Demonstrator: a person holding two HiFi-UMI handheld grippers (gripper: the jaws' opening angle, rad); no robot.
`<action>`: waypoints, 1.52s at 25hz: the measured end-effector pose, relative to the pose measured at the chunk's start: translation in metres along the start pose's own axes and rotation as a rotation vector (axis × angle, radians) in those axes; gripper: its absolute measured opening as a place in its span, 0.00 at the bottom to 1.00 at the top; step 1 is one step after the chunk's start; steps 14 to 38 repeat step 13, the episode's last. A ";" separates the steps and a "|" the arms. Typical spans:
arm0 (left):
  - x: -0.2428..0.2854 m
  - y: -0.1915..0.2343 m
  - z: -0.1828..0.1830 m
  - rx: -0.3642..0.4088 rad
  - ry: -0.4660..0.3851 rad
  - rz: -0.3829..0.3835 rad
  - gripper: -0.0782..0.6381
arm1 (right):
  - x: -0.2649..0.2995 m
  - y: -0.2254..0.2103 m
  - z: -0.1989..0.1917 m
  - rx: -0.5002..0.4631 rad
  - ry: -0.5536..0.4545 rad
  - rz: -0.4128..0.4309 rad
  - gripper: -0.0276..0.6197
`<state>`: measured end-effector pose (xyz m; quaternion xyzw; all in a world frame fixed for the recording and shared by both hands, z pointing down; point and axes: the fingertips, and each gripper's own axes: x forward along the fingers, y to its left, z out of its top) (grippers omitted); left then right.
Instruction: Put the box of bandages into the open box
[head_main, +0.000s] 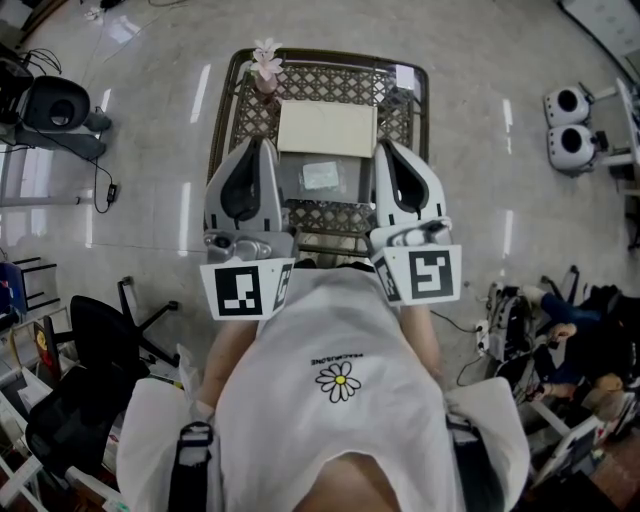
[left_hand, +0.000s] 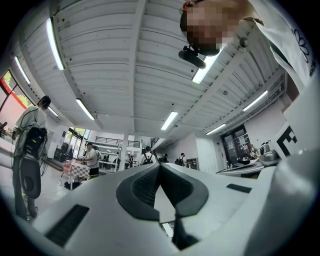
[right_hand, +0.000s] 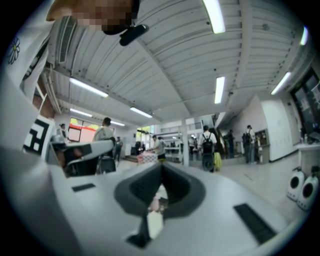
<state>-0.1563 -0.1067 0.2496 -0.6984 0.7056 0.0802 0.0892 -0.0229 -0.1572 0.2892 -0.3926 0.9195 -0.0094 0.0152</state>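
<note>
Glossy pale floor, wicker table, black office chair.

Not much for us to read here. Behind both pairs of jaws, on the white shirt, we spot one line of small print right beside a daisy. It sits upside down to us and is too small to spell out. The left cube and the right cube, also behind the jaws, carry only black-and-white square patterns. Ahead of the jaws, the small packet on the mesh table is too blurred for us to read.
</note>
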 end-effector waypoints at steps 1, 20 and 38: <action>0.000 0.001 -0.001 -0.001 0.003 0.003 0.14 | 0.000 0.000 0.000 0.000 0.000 0.001 0.09; -0.002 0.000 0.004 0.000 -0.010 0.002 0.14 | 0.000 0.003 0.001 -0.009 0.001 0.008 0.09; -0.002 0.000 0.004 0.000 -0.010 0.002 0.14 | 0.000 0.003 0.001 -0.009 0.001 0.008 0.09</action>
